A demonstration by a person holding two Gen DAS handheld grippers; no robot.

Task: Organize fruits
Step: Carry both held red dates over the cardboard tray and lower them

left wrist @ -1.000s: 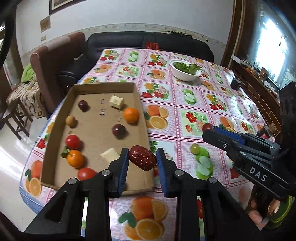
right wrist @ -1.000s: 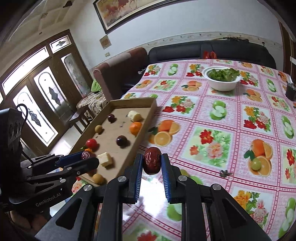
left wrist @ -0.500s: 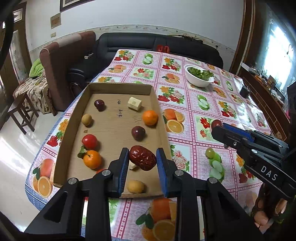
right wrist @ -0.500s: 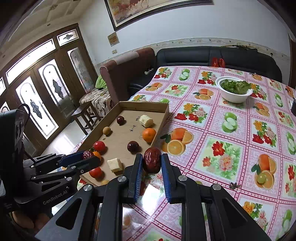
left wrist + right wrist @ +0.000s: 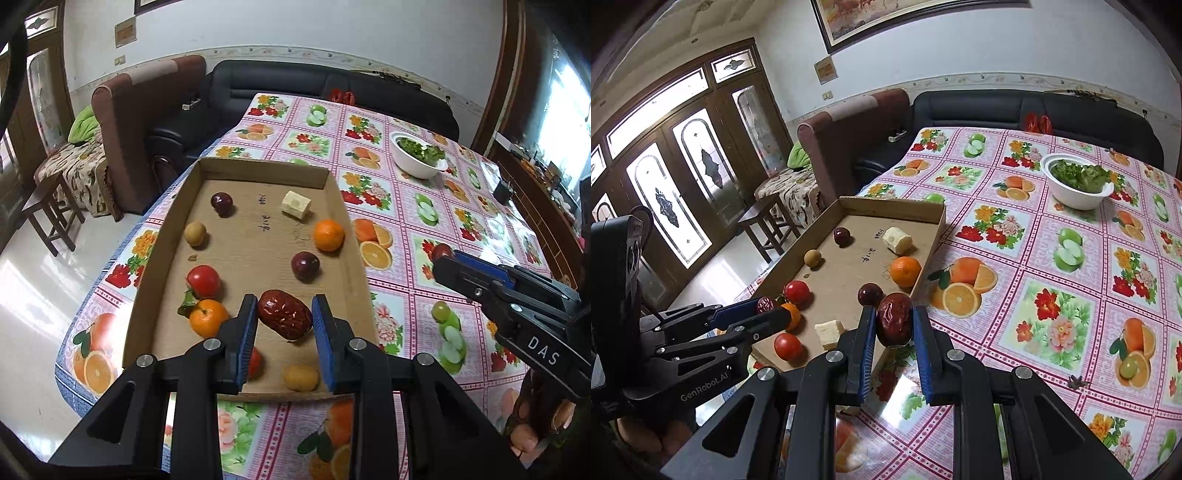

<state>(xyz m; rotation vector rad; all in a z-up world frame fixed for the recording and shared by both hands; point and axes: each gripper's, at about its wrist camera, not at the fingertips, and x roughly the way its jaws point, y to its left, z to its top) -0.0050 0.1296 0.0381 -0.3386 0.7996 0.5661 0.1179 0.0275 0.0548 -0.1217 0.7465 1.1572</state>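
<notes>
Left wrist view shows the left gripper (image 5: pixel 284 321) clamped on a wrinkled red date (image 5: pixel 284 319) above the cardboard tray (image 5: pixel 343 206) of fruit, while the right gripper (image 5: pixel 894 325) pinches a second date (image 5: pixel 894 324) over the tray's near right edge.

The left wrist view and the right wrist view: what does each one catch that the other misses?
Only the left wrist view shows a yellow-brown fruit at the cardboard tray's near end. Only the right wrist view shows the arched glass doors and a pale cube near that end. Both show the tray, the bowl of greens, and each gripper, left and right, clamping a wrinkled red date.
</notes>
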